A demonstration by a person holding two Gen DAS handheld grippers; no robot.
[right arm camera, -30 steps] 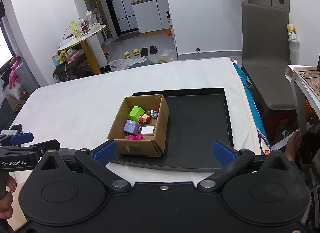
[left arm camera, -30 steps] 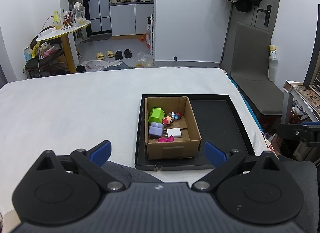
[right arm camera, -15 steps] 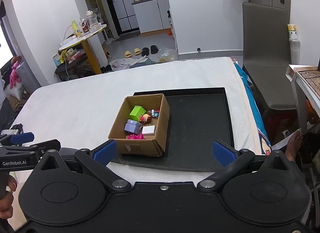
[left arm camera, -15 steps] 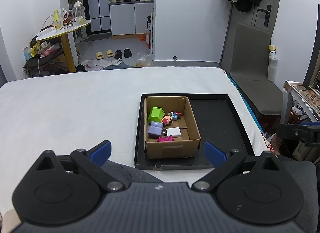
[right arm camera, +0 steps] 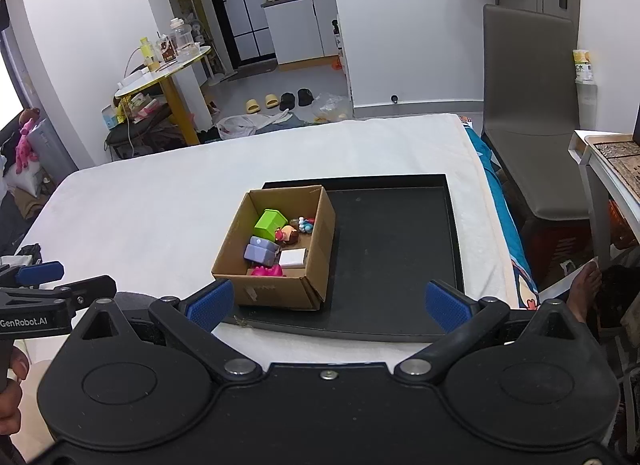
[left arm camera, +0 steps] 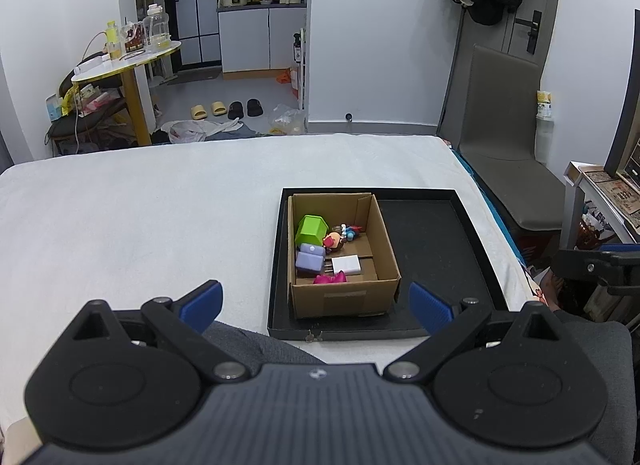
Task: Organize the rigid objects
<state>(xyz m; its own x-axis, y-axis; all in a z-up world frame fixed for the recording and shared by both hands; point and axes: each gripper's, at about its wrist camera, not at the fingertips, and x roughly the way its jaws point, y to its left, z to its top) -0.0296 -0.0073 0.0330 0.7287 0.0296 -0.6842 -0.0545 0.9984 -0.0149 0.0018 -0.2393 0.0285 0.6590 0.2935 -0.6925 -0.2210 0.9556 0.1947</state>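
Sitting in the left half of a shallow black rectangular tray [left arm camera: 436, 249] on the white bed [left arm camera: 140, 217], an open brown cardboard box [left arm camera: 344, 297] holds small toys — a lime-green plastic block [left arm camera: 311, 230], a lilac block [left arm camera: 309, 259], a white flat block [left arm camera: 346, 264] and a pink piece [left arm camera: 330, 278]. Both the left gripper [left arm camera: 316, 301] and the right gripper [right arm camera: 326, 301] hover near the tray's near edge, blue-padded fingers spread wide — nothing between them.

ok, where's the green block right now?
In both wrist views the green block lies inside the cardboard box, at its far left, just behind the purple block. The box sits on the left part of the black tray.
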